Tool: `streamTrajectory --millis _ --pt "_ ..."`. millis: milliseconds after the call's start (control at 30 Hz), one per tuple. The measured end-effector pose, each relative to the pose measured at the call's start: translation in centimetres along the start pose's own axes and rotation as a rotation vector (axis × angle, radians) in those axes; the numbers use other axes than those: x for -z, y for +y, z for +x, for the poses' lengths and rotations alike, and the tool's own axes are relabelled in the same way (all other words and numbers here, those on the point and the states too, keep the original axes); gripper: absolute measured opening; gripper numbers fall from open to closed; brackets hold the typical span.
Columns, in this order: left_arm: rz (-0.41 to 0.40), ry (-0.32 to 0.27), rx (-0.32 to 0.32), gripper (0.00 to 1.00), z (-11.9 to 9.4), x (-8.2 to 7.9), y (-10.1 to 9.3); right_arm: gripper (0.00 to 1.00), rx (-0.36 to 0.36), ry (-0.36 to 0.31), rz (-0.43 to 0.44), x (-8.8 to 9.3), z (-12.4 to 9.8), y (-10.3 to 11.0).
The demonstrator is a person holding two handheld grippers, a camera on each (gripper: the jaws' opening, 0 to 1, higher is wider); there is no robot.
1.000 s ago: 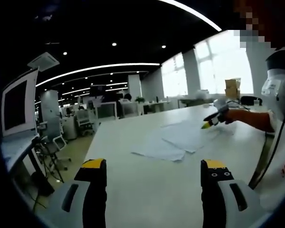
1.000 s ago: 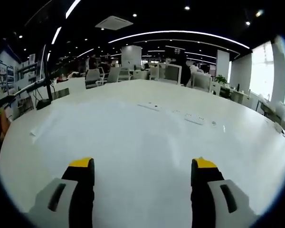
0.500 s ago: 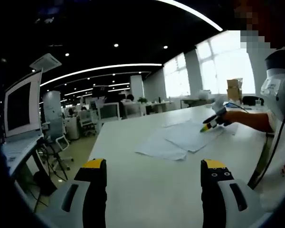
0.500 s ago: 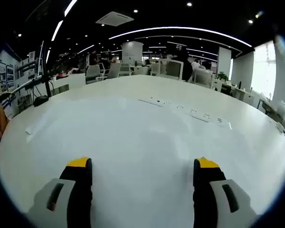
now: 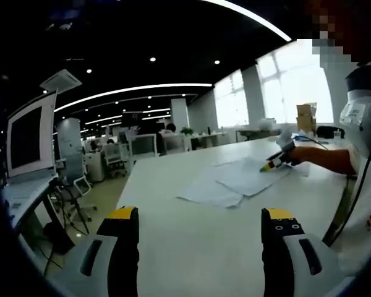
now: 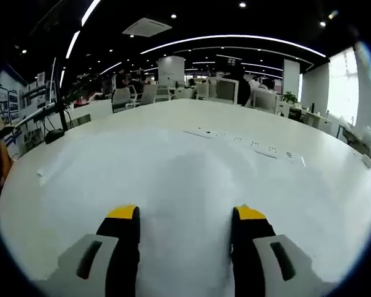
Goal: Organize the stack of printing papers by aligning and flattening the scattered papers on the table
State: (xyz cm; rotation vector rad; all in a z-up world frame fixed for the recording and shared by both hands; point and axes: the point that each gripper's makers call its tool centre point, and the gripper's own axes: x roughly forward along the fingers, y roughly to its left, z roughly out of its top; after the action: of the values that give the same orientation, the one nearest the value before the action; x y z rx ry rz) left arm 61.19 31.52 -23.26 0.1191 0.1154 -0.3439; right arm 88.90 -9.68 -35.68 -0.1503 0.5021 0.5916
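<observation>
Several white printing papers (image 5: pixel 229 181) lie scattered and overlapping on the white table (image 5: pixel 191 247), beyond my left gripper (image 5: pixel 200 215). That gripper is open and hovers low over bare table, short of the sheets. A person's hand brings my right gripper (image 5: pixel 269 164) in from the right, its yellow tips resting at the papers' right edge. In the right gripper view, my right gripper (image 6: pixel 186 214) is open over a white surface (image 6: pixel 191 179); I cannot tell paper from table there, and nothing shows between the jaws.
A monitor (image 5: pixel 28 136) and office chairs (image 5: pixel 74 185) stand off the table's left edge. A cardboard box (image 5: pixel 303 115) sits at the far right. Socket strips (image 6: pixel 238 138) run across the table, a paper slip (image 6: pixel 48 168) lies left, and chairs (image 6: pixel 222 90) line the far side.
The right gripper's jaws have drawn closer together. Both views shifted slightly with the hands; the papers lie as before.
</observation>
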Motion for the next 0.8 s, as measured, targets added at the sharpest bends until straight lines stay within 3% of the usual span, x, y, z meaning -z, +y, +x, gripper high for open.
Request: streamTrajectory --millis 167,267,300,433,633,700,800 --pt "-0.003 -0.001 -0.003 0.84 0.0 0.1 0.0 0.33 -0.027 -0.009 -0.014 0.0 0.1 0.4" --pt "-0.003 -0.003 -0.003 0.84 0.0 0.0 0.0 0.20 -0.054 -0.010 -0.018 -0.1 -0.1 0.9" --pt "0.000 -0.004 -0.002 0.84 0.0 0.0 0.0 0.15 -0.070 -0.047 -0.064 -0.9 -0.3 1.2" --pt "0.002 -0.002 0.003 0.84 0.2 -0.1 0.0 0.14 -0.050 -0.078 -0.091 -2.1 -1.5 1.2" --pt "0.005 -0.003 0.017 0.84 0.8 -0.3 -0.4 0.10 -0.119 -0.146 -0.169 -5.2 -3.5 2.2" --pt "0.003 -0.001 0.024 0.84 1.0 -0.3 -0.6 0.09 -0.170 -0.108 -0.166 -5.4 -3.8 2.4" --pt "0.006 0.004 0.028 0.84 1.3 -0.5 -0.8 0.09 -0.208 -0.109 -0.166 -6.5 -4.2 2.2"
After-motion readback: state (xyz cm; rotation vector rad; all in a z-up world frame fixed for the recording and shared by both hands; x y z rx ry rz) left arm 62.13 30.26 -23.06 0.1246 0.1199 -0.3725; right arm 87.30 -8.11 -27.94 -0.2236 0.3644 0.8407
